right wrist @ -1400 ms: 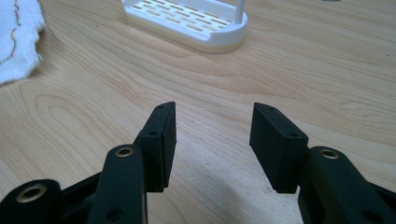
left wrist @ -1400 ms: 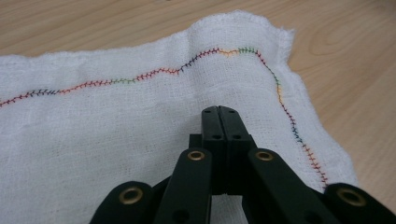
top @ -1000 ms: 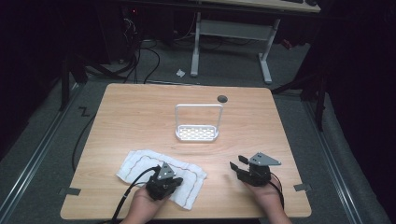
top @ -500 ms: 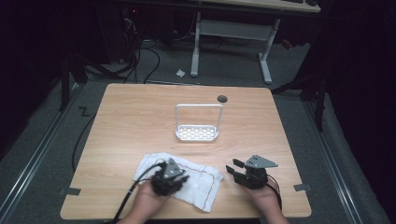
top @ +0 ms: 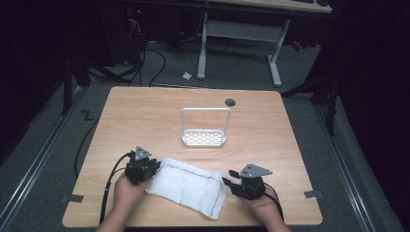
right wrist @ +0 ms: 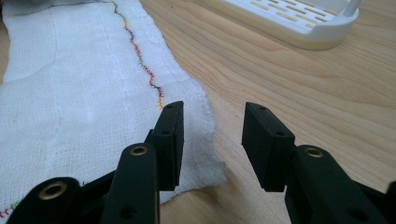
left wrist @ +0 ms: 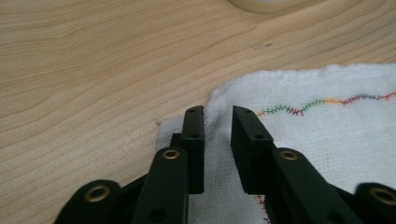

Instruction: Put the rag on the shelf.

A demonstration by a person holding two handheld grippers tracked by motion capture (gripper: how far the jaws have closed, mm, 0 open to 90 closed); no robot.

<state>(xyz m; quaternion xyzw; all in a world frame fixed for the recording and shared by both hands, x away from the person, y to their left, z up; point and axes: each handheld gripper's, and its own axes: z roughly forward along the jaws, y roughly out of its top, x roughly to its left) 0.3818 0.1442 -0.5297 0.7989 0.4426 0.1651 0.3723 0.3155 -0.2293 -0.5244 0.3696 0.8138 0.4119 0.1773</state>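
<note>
White cloth: flat on desk, nearer the person than the white rack, long axis running hand to hand. Left tongs at one end, closing, unclamped; right tongs apart at the other.

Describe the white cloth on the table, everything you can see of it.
The white cloth is a loosely woven rectangle with a multicoloured zigzag stitch running along inside its edge. It lies spread nearly flat on the wooden table, at the near edge, in front of the white rack. The left gripper straddles one end; the right gripper straddles a corner of the other.
</note>
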